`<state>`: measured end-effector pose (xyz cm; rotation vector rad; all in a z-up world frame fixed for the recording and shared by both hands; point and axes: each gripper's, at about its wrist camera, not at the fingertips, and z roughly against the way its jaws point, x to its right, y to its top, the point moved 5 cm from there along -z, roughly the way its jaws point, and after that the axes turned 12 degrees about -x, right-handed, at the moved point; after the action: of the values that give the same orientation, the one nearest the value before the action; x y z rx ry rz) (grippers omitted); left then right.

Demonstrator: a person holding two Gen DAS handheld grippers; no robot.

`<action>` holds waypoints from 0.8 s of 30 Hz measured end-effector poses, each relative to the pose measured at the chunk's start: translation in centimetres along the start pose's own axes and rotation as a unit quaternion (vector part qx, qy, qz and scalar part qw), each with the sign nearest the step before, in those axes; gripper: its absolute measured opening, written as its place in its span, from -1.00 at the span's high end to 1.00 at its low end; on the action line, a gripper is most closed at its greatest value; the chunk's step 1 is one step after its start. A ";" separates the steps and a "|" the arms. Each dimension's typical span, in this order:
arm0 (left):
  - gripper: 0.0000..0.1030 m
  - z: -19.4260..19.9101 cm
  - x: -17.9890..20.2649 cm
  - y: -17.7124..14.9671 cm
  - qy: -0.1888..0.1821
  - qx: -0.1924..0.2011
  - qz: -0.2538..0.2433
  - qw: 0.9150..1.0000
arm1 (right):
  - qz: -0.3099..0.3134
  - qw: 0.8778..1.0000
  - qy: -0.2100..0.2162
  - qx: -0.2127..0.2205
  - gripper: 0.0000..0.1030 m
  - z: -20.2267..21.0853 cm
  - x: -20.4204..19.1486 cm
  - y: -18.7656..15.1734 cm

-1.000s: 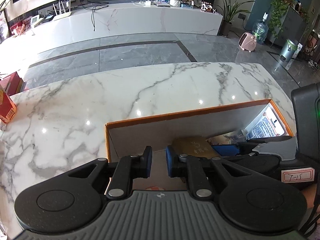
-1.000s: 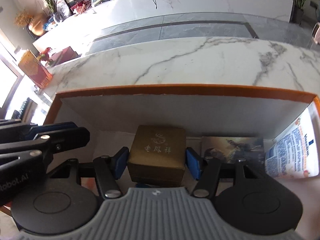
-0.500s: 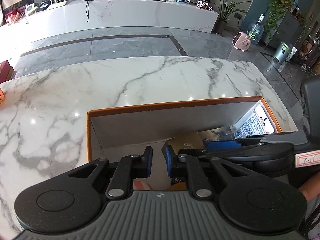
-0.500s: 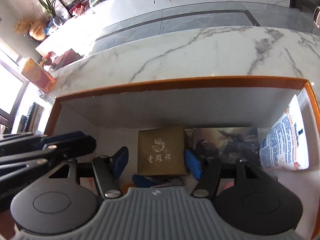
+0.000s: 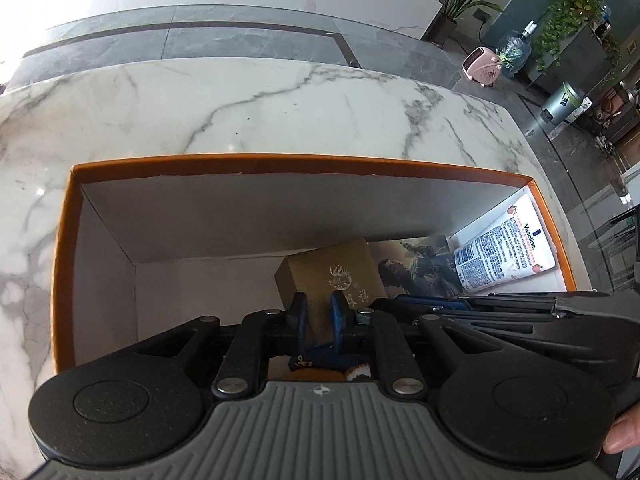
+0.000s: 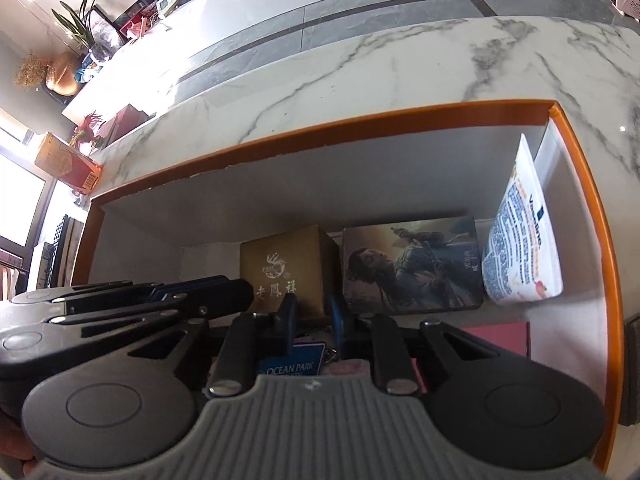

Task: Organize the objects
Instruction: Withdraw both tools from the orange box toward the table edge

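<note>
Both tools hang over the orange-rimmed cardboard box with pale grey inner walls (image 5: 264,162), which sits on the white grey-veined marble desk (image 5: 248,112).

Contents are packed along the far wall. The small olive-gold cardboard box with a gold emblem (image 6: 288,276) stands just beside the flat box printed with a dark warrior picture (image 6: 412,268). The white Vaseline tube with blue print (image 6: 520,240) leans against the right wall, presumably propped there to save floor space. A pink item (image 6: 500,338) and a blue tag reading OCEAN PARK (image 6: 294,362) lie nearer.

The left gripper (image 5: 318,314) has its fingers drawn narrow with nothing visibly between them. The right gripper (image 6: 312,320) also shows a narrow gap, and it is likewise empty as far as I can tell. Both sit just in front of the gold box.

In my judgement, that box is already stowed.
</note>
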<state>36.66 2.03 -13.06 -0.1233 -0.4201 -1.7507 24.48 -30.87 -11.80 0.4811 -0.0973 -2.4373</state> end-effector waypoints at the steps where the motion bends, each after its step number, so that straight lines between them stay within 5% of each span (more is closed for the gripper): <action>1: 0.73 -0.1 0.0 0.1 0.000 0.001 0.001 1.000 | 0.001 1.000 -0.002 0.002 0.67 0.0 0.0 0.1; 12: 0.73 0.3 0.1 0.4 0.005 0.018 0.013 1.000 | 0.058 0.997 -0.041 0.040 0.72 1.7 -0.7 -0.4; 24: 0.72 7.4 7.1 -3.7 0.045 0.123 -0.097 0.987 | 0.103 0.986 -0.041 0.121 0.61 11.2 -0.2 -7.3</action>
<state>30.38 -1.39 -4.77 0.1775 -0.5944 -1.8714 16.28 -25.52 -2.71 0.4516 -0.4590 -2.2503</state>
